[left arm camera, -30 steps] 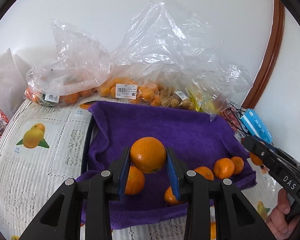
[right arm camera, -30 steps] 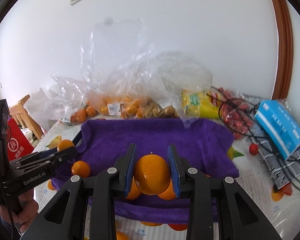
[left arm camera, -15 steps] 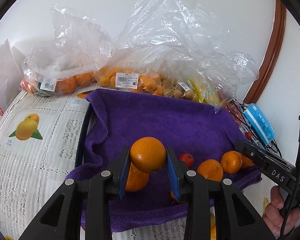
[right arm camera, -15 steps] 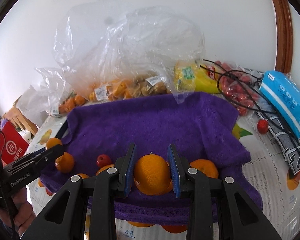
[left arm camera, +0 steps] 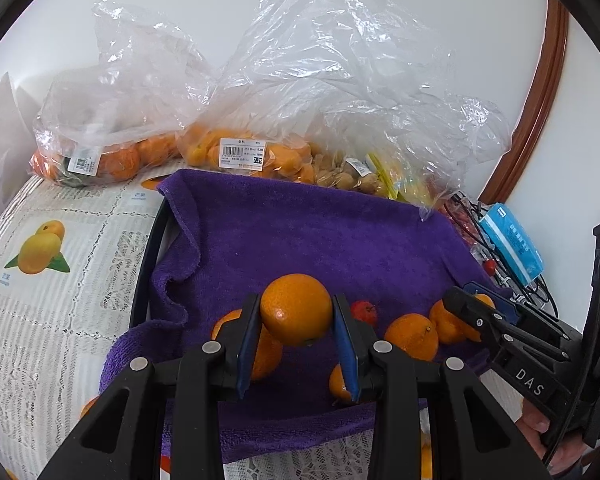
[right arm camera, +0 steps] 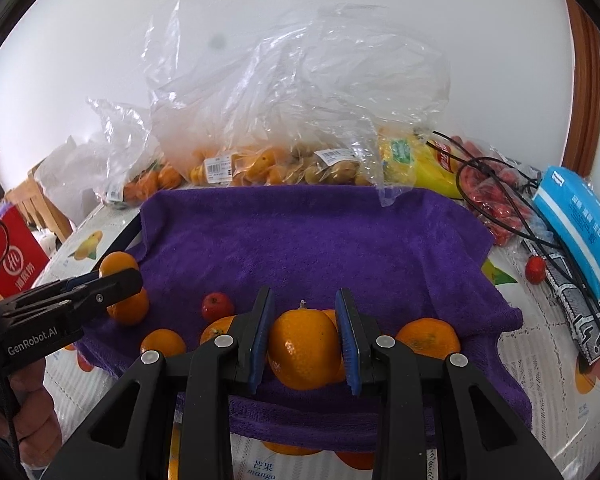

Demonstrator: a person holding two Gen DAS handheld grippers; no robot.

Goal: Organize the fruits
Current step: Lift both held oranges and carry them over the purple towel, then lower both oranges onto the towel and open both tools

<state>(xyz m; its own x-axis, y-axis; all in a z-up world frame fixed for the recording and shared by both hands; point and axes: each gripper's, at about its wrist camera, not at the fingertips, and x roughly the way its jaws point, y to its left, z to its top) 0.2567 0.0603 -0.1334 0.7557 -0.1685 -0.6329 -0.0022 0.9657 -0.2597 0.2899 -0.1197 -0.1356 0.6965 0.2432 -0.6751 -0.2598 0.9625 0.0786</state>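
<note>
The left gripper (left arm camera: 296,334) is clenched on an orange (left arm camera: 296,309), held above the near edge of the purple towel (left arm camera: 300,236) spread on the bench. The right gripper (right arm camera: 305,338) grasps another orange (right arm camera: 305,354) low over the towel's near edge, beside loose oranges (right arm camera: 428,337) and a small red fruit (right arm camera: 217,306).
</note>
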